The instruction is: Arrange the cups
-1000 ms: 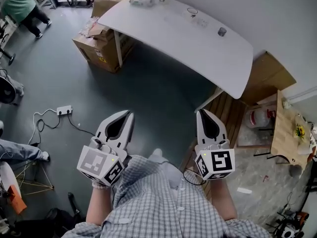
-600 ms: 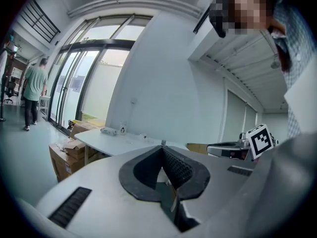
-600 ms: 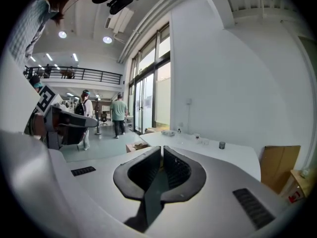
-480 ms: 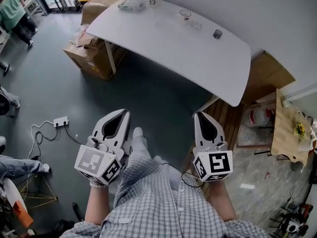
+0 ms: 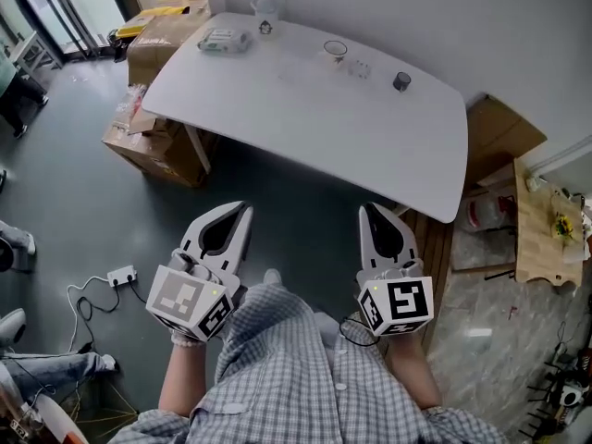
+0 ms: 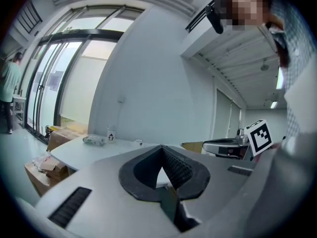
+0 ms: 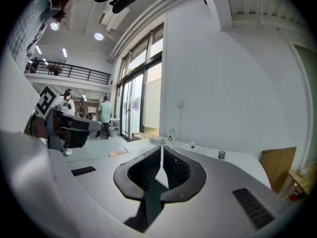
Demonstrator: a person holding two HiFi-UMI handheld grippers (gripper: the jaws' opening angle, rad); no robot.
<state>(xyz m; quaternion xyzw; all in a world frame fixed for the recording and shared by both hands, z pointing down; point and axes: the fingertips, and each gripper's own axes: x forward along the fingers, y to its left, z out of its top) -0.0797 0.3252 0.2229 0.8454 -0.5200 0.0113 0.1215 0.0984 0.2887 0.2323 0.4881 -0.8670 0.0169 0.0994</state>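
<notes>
Head view, items as seen:

1. Left gripper (image 5: 239,214): held out in front of a checked shirt (image 5: 277,368), short of the table's near edge. Its jaws are seen closed tip to tip in the left gripper view, with nothing between them.
2. Right gripper (image 5: 372,213): held level with the left gripper, the 2 well apart. Its jaws are closed together in the right gripper view, and nothing is gripped.
3. White table (image 5: 305,118): set against the wall beyond both grippers.
4. Cups, all standing along the table's far side, well apart from both grippers:
   - a clear cup with a dark rim (image 5: 335,51), near the middle of the far side;
   - a small dark cup (image 5: 401,81), to its right;
   - a tall clear cup (image 5: 266,9), at the far left corner.
5. Small clear item (image 5: 361,67): lying between the dark-rimmed cup and the dark cup, too faint to be identified.
6. Wrapped packet (image 5: 224,40): laid near the tall clear cup.
7. Cardboard boxes (image 5: 153,141): stacked on the grey floor at the table's left end.
8. Power strip (image 5: 121,275): lying on the floor to the left of the left gripper, its cable attached.
</notes>
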